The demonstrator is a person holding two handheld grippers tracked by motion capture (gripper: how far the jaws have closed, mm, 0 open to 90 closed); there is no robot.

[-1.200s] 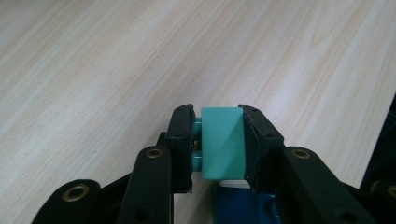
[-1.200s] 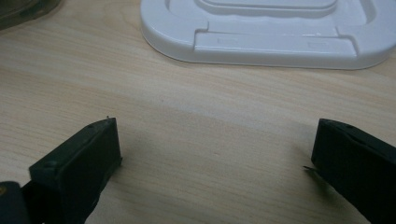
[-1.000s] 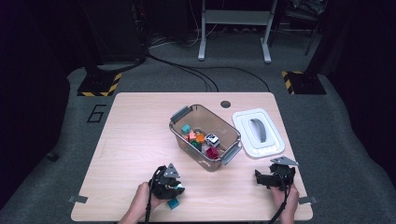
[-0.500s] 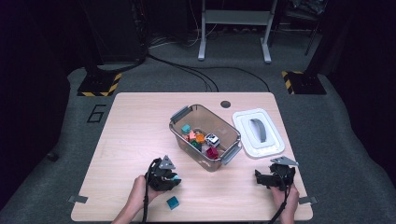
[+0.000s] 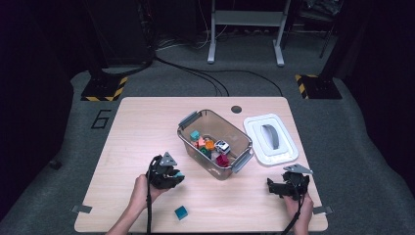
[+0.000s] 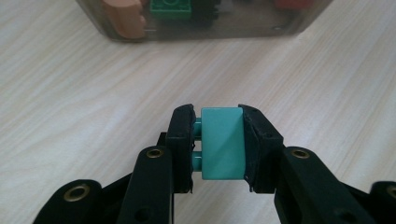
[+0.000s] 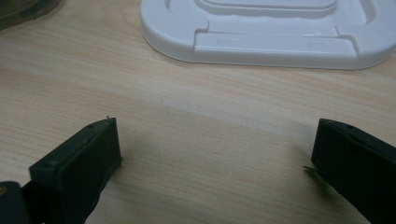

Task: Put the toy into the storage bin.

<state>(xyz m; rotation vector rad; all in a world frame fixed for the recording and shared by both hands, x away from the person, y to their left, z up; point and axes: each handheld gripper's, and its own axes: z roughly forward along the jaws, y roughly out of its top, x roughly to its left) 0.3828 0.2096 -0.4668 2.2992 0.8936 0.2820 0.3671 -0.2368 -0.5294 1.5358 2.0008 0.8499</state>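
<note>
1. The brick, a small teal plastic building block, sits between the jaws of the left gripper, which pinch it across two flat faces; its studs point toward one pad. It is held above the table, just in front of the bin.
2. Handling, as I judge it: light, rigid, smooth-sided. It will not crush, but glossy plastic can twist or slide if the pinch slackens (the studded side gives the pad less flat contact than the plain side). The grip across the broad faces, near the brick's middle, looks like the right place to hold.
3. In the high view the left gripper is just short of the bin's near long wall, with the brick's teal edge showing at its tip.
4. The bin is clear-walled and open, with mixed toy pieces inside; exactly what they are is hard to tell from above.
5. A cube, darker teal, lies on the table well back from the bin, toward the person.
6. The lid, white, lies flat just beside the bin's right end.
7. The right gripper is near the lid's front edge, its jaws spread wide with nothing between them (bare table under it).
</note>
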